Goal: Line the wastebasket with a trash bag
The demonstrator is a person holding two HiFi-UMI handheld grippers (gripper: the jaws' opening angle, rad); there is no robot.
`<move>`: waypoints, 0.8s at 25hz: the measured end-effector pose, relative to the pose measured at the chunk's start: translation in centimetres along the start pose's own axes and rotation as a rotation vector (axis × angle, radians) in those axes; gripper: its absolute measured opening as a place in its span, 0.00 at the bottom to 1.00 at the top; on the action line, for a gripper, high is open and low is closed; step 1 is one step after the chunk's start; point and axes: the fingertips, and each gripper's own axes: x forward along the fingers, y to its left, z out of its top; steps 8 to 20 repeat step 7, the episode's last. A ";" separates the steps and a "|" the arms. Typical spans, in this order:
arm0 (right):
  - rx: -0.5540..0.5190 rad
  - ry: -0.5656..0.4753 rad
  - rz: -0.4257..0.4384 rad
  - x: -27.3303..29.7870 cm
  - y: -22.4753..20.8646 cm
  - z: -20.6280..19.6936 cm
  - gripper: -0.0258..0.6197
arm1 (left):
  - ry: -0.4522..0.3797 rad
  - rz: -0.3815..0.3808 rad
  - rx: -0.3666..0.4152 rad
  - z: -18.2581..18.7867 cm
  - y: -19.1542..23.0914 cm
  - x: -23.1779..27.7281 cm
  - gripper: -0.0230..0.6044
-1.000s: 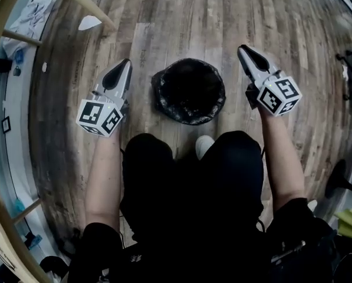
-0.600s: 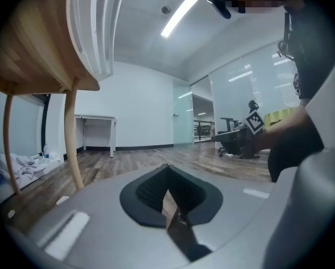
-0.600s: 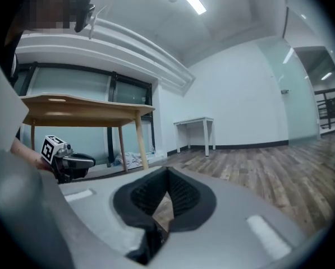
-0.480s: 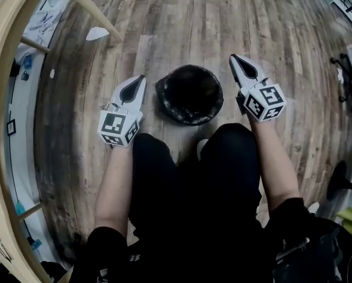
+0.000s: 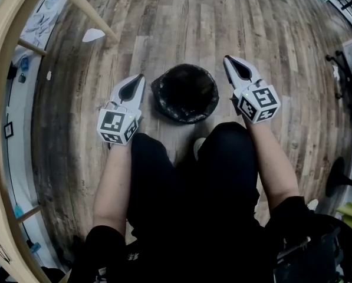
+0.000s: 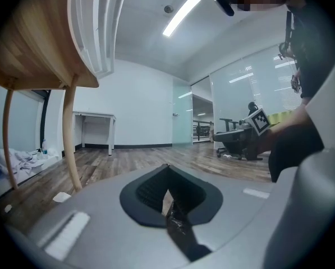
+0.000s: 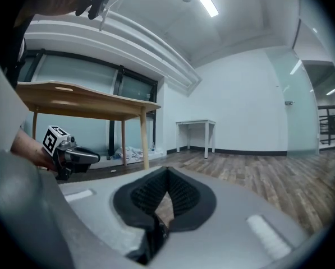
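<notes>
1. Looking down, you have the wastebasket [image 5: 184, 93] standing on the wood floor [image 5: 223, 16] just ahead of your knees, between the two grippers. The black trash bag [image 5: 159, 99] is already inside it, its top turned out over the rim.
2. Your left gripper [image 5: 140, 77] is closed, tips together, beside the basket's left side and clear of it. It holds nothing I can name. A dark glossy sliver sits in the seam of its jaws in its own view, and I cannot tell whether that is a scrap of film or only shadow.
3. Your right gripper [image 5: 228, 60] is likewise closed on nothing, beside the right of the rim and not touching it.
4. Expect the bag to be very light, limp and slick. It will likely slip between the pads and may tear if you drag it hard over the rim.
5. Take it at the overhanging cuff, pinching a doubled fold rather than a single layer.
6. The basket looks small and light, so it may skid or tip on the smooth boards. Pull both sides evenly.
</notes>
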 end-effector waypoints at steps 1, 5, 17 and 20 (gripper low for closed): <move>0.001 0.001 0.000 0.0 0.0 0.0 0.04 | 0.001 -0.001 0.001 0.0 -0.1 0.0 0.05; 0.014 0.004 -0.008 -0.2 -0.6 -0.1 0.04 | 0.005 -0.005 0.000 0.0 -0.3 0.1 0.05; 0.016 0.002 -0.011 -0.2 -0.9 0.0 0.04 | 0.007 -0.008 -0.002 0.0 -0.5 0.2 0.05; 0.016 0.002 -0.011 -0.2 -0.9 0.0 0.04 | 0.007 -0.008 -0.002 0.0 -0.5 0.2 0.05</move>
